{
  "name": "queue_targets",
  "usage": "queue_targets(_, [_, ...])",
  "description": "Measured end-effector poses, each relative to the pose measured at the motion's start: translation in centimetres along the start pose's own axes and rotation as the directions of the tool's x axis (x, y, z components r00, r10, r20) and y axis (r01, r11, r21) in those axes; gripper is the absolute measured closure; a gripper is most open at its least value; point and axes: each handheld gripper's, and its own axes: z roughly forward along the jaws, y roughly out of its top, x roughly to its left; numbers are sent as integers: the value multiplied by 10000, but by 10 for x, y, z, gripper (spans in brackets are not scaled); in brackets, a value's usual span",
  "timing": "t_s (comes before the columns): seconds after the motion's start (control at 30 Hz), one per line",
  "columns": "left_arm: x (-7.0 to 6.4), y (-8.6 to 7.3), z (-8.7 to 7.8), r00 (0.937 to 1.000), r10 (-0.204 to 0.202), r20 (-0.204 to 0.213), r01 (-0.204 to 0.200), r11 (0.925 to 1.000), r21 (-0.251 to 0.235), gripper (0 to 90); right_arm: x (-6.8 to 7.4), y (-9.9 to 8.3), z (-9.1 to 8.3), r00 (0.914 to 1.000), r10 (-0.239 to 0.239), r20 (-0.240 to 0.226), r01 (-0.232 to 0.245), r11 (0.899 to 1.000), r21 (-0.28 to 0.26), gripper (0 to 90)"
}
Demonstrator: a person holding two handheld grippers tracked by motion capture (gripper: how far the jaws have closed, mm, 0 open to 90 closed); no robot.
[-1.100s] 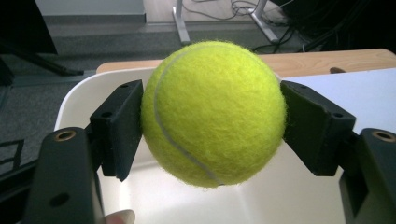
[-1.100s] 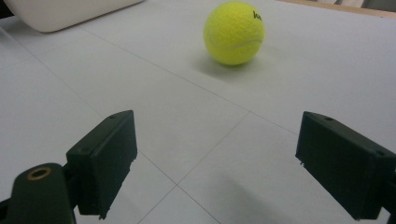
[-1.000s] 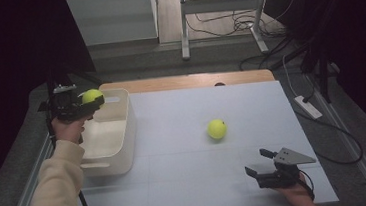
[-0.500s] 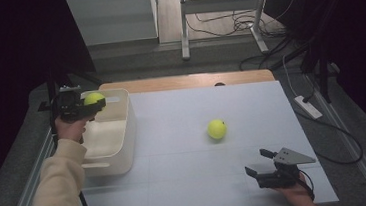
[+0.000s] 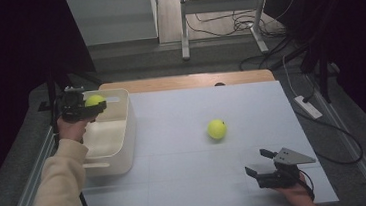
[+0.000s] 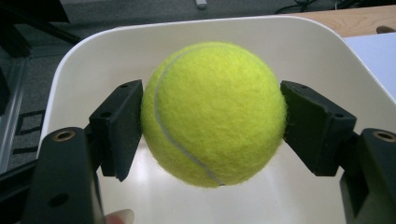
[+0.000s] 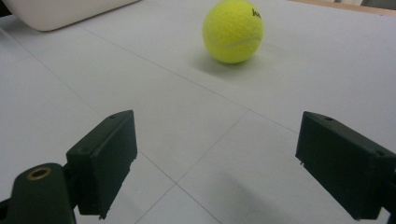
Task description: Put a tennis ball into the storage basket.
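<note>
Holding: left gripper (image 5: 87, 107) is clamping a tennis ball (image 6: 213, 113), one of the fingers (image 6: 122, 125) pressing on each side of it, so it's closed on the ball and carrying it in the air.
Ball location: the held ball is hanging over the white bin (image 5: 124, 138), above its far end, not touching the walls or floor as far as the left gripper view is showing. In the high view it's showing as a yellow spot (image 5: 94, 99) at the bin's far rim.
Bin: sitting at the left side of the surface (image 5: 188, 183), rounded corners, inside looking bare under the ball (image 6: 299, 42).
Left arm: a cream sleeve (image 5: 58, 194) is coming up from the bottom left edge, hand wrapped around the gripper body.
Second ball: another tennis ball (image 5: 217, 129) is lying on the surface near the middle, well apart from the bin and from both grippers. Right gripper view is catching it too (image 7: 233, 31), dark lettering on the top right, shadow under it.
Right gripper: (image 5: 262, 165) is sitting low at the near right corner of the surface, fingers (image 7: 106, 158) spread wide with nothing between them, pointing toward the loose ball.
Background: cables and a metal frame are lying on the floor beyond the surface.
</note>
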Motion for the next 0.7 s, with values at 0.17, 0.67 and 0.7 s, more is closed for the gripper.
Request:
queue_targets(0.17, [0,0,0,10000,79,-49,-79,10000,39,265,0,0,0,10000,-9,-9,9,10000,0,123])
queue_targets(0.67, [-4,3,-10,9998,-19,194,29,9986,-524,87,0,0,0,10000,-15,-12,15,10000,-13,123])
queue_targets(0.7, [-5,3,-11,9997,9,225,3,9986,-536,83,1,0,0,10000,-16,-14,16,10000,-8,123])
